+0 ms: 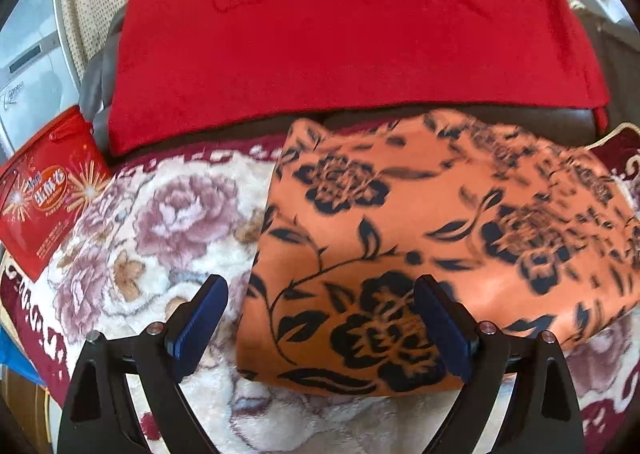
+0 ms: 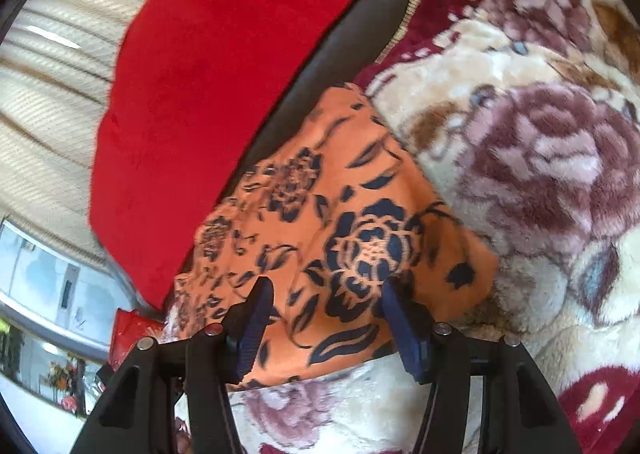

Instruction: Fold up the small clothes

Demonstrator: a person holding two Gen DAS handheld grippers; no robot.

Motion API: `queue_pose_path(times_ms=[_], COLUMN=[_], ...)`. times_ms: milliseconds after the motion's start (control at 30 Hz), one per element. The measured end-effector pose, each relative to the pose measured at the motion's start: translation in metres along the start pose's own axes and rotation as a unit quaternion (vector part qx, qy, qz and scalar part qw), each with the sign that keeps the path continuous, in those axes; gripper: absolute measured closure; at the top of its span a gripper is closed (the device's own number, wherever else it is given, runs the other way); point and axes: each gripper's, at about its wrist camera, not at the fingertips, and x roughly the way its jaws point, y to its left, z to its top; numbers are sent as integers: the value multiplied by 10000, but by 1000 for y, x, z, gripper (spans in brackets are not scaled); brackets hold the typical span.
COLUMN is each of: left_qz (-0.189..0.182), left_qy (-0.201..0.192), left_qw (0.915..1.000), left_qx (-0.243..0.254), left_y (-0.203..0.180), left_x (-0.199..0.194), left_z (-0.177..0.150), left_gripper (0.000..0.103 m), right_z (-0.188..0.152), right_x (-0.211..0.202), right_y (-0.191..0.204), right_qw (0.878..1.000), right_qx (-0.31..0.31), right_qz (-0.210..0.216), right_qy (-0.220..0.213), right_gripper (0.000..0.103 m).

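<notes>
Mostly flat, the orange cloth point(image 1: 420, 238) lies folded on the floral blanket point(image 1: 168, 222), below a red cloth point(image 1: 340, 34). Left gripper point(image 1: 322, 328): jaws wide, nothing held, straddling the orange cloth's near left corner. Red packet point(image 1: 44, 194) at far left.

Right wrist view: right gripper point(image 2: 326, 324) jaws wide over the orange cloth's near edge; pads not pressing.

A home, prob. a living rm or bedroom: plush rose-print blanket point(image 1: 180, 222) spread over a dark seat, red fleece throw point(image 1: 352, 38) on the far side, cream mesh curtain point(image 2: 60, 74) far left, red printed gift bag point(image 1: 44, 194) at left.
</notes>
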Motion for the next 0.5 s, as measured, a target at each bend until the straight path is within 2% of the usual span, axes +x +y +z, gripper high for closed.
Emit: queue_pose_path(times_ms=[133, 333, 400, 500], left_qz=[-28, -125, -109, -168], left_qy=[-132, 209, 204, 162], left_qw=[9998, 9985, 9984, 9989], left_qx=[164, 490, 522, 416], left_y=[-14, -34, -36, -31], left_x=[-6, 9, 10, 6], left_z=[2, -3, -3, -1], left_gripper=[9, 9, 9, 9], right_z=[-4, -16, -17, -15], right_x=[6, 39, 42, 39], right_y=[13, 28, 28, 23], right_qw=[9997, 9983, 9979, 9984], right_qx=[-145, -377, -442, -313], right_qz=[184, -9, -84, 36], right_qy=[52, 448, 462, 466], right_gripper=[42, 42, 42, 42])
